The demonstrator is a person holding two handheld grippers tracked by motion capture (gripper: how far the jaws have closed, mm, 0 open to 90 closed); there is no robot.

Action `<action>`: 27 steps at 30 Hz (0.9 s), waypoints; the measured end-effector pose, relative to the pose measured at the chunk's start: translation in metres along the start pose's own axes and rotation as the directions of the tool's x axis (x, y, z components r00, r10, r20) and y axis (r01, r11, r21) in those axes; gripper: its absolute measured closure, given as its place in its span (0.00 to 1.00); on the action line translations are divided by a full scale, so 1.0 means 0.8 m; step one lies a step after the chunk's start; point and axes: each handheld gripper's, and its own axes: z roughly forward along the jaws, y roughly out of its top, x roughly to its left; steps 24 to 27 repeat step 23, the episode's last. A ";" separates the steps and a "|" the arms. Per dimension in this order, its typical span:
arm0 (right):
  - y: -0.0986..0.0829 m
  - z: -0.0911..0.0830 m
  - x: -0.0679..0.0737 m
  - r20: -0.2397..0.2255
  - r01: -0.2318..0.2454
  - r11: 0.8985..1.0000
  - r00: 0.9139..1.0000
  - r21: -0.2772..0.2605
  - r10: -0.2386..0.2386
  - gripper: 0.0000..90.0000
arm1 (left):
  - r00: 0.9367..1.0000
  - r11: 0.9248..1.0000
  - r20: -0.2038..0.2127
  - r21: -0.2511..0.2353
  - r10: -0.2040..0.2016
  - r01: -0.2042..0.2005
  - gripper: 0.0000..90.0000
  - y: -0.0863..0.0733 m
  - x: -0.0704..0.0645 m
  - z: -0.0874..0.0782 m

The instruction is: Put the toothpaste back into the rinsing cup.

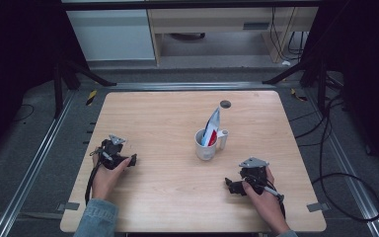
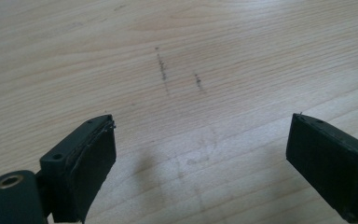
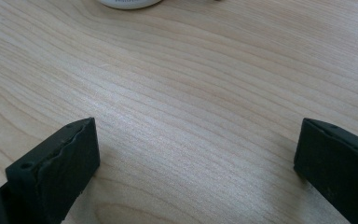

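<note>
1. We saw one obstacle standing on the wooden table [image 1: 143,123]: a white mug [image 1: 205,146] just right of centre, with a tall tube [image 1: 211,127] leaning out toward 1 o'clock.
2. Between the left gripper [image 1: 133,160] and the mug, at its 3 o'clock, lay bare wood.
3. The right gripper [image 1: 228,183] had open tabletop toward the mug at 11 o'clock.

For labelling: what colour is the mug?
White mug, clearest in the high view.

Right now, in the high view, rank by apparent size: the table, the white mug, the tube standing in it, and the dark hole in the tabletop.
1. Table, by far the largest.
2. White mug.
3. Tube, close to the mug; its lower end is hidden inside, so that order is unsure.
4. Dark hole, smallest.
</note>
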 end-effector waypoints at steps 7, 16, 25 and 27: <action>0.000 0.000 0.000 0.000 0.000 1.000 1.000 0.000 0.000 0.00 | 1.000 1.000 0.013 -0.004 -0.001 0.001 0.08 -0.003 0.004 0.005; 0.000 0.000 0.000 0.000 0.000 1.000 1.000 0.000 0.000 0.00 | 0.997 0.999 0.060 -0.009 -0.041 0.041 0.02 -0.007 0.009 0.017; 0.000 0.000 0.000 0.000 0.000 1.000 1.000 0.000 0.000 0.00 | 0.994 0.995 0.087 -0.060 -0.069 0.075 0.00 -0.011 0.013 0.025; 0.000 0.000 0.000 0.000 0.000 1.000 1.000 0.000 0.000 0.00 | 0.994 0.995 0.087 -0.060 -0.069 0.075 0.00 -0.011 0.013 0.025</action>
